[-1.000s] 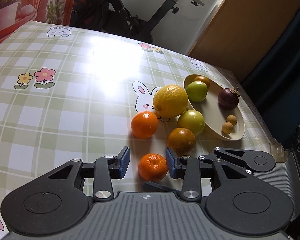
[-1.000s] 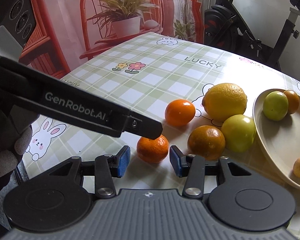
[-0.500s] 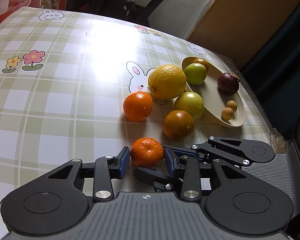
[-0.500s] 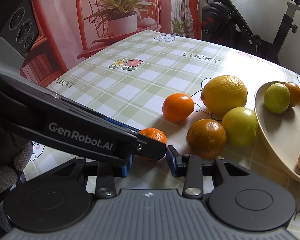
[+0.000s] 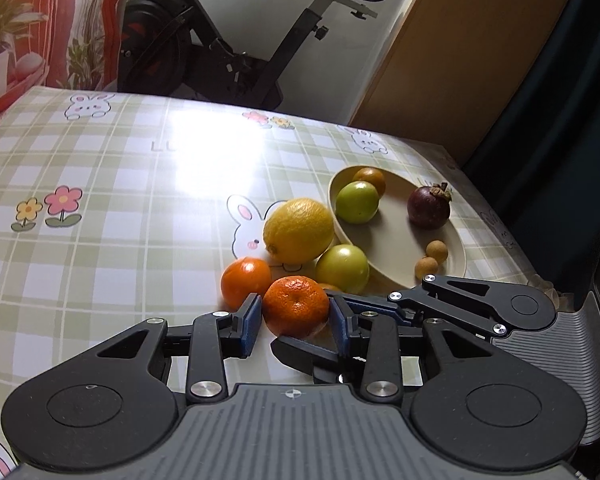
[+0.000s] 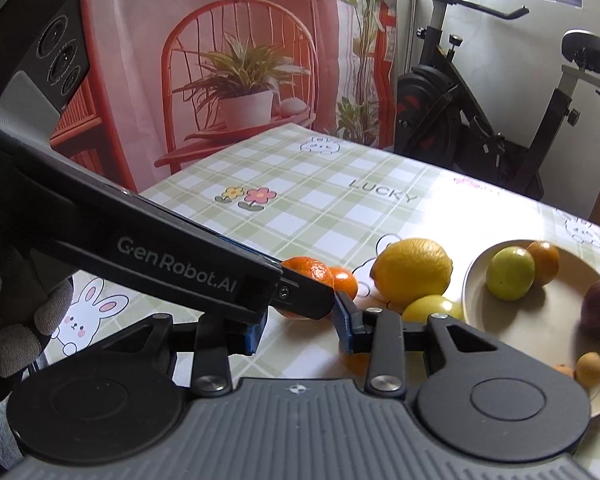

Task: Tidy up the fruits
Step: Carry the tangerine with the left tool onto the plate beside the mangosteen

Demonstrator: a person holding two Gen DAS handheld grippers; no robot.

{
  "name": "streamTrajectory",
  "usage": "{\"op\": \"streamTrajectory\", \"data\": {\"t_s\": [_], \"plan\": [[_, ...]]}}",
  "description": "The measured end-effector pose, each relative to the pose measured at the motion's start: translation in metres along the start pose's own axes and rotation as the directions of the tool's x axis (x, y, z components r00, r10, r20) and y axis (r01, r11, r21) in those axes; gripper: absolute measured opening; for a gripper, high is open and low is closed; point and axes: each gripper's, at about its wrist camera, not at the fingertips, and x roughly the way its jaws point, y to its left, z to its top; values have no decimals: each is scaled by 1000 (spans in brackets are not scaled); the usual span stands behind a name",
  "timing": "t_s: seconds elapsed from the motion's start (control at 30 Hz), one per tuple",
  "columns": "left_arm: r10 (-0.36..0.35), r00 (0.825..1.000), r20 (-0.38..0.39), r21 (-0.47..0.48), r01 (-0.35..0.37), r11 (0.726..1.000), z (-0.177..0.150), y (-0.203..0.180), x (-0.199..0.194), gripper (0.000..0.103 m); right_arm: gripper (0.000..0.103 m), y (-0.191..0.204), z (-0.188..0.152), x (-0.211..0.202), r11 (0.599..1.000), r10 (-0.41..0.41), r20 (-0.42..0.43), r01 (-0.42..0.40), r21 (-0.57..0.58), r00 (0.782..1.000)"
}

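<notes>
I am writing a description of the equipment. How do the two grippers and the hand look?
Both the left gripper and the right gripper are black with grey ribbed bodies, silver screws and blue finger pads. The left one bears white "GenRobot.AI" lettering. The hand wears a grey knitted glove.

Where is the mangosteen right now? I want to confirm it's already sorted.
The mangosteen sits on the beige plate, at its far right in the left wrist view, apart from the green fruit and beyond the two small brown fruits.
</notes>
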Motion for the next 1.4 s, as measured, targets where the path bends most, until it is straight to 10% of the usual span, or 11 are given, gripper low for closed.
{"op": "streamTrajectory", "data": {"t_s": [0.53,1.4], "plan": [[-45,994,96,174,28,984,64,-75,8,39,38,-57,35,-44,991,-135,169,129,43,976],[-37,987,-157,209,69,975,76,-123,161,39,38,-182,-32,-18,951,-183,60,161,264,981]]}}
